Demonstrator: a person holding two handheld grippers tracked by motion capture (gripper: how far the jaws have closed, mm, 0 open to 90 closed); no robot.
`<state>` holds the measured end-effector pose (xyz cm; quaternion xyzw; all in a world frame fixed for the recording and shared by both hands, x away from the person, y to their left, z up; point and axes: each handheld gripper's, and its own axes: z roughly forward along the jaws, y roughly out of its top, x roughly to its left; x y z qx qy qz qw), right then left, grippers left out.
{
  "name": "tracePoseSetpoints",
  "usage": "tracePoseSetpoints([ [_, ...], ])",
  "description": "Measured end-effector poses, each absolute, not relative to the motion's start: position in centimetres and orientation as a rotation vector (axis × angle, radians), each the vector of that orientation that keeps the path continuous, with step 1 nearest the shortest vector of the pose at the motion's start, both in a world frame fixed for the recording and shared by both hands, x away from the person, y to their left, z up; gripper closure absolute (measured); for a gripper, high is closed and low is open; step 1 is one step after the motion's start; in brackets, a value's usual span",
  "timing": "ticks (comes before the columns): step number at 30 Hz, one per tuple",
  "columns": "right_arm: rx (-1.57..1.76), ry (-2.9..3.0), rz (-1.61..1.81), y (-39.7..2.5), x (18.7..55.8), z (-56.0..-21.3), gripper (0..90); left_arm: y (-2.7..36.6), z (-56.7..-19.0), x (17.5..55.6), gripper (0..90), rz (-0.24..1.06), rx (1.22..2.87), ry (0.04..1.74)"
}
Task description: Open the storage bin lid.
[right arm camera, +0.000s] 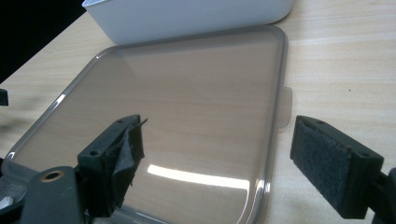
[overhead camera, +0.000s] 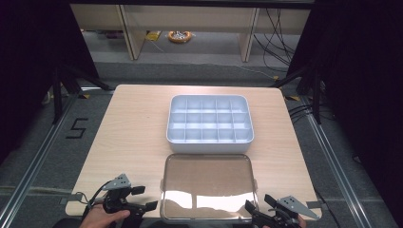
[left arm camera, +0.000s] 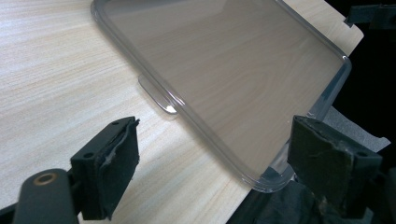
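Note:
A white box [overhead camera: 209, 124] split into several empty compartments sits mid-table. Its clear lid [overhead camera: 207, 187] lies flat in front of it, by the near edge. My left gripper [overhead camera: 145, 198] is open at the lid's near left corner. In the left gripper view the lid [left arm camera: 224, 60] has that corner between the spread jaws of the left gripper [left arm camera: 217, 158], untouched. My right gripper [overhead camera: 258, 203] is open at the lid's near right corner. In the right gripper view the right gripper [right arm camera: 224, 161] straddles the lid [right arm camera: 187, 93], with the white box [right arm camera: 187, 16] beyond.
The lid has a small tab on each short side [left arm camera: 156, 93] [right arm camera: 285, 105]. The wooden table [overhead camera: 138, 123] is bare on both sides of the box. Black curtains stand left and right; shelving legs and cables lie on the floor beyond the table.

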<state>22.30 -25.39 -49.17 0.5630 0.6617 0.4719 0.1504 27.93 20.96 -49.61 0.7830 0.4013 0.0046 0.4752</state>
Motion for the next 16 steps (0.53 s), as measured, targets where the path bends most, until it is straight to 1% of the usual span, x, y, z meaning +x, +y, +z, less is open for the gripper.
tracePoseSetpoints([
  [4,1.621,1.888,1.369,-25.29,22.04,-49.28,18.2,21.06,-49.59,27.88,15.8,0.011,1.909,0.991],
  [5,1.694,1.876,1.380,-25.01,21.76,-49.10,18.2,21.10,-49.56,27.88,15.9,0.006,1.912,0.989],
  [6,1.694,1.876,1.380,-25.01,21.76,-49.10,18.2,21.10,-49.56,27.88,16.0,0.006,1.912,0.989],
  [7,1.624,1.890,1.365,-25.33,21.97,-49.24,18.2,21.09,-49.56,27.86,16.0,0.008,1.911,0.990],
  [12,1.712,1.878,1.391,-25.35,21.89,-49.24,18.3,21.04,-49.65,27.88,16.6,0.009,1.916,0.986],
  [14,1.710,1.889,1.346,-25.47,21.86,-49.16,18.4,21.00,-49.67,27.88,16.7,0.001,1.916,0.988],
  [16,1.663,1.889,1.394,-25.51,22.12,-49.51,18.5,20.95,-49.70,27.85,16.8,0.002,1.921,0.990],
])
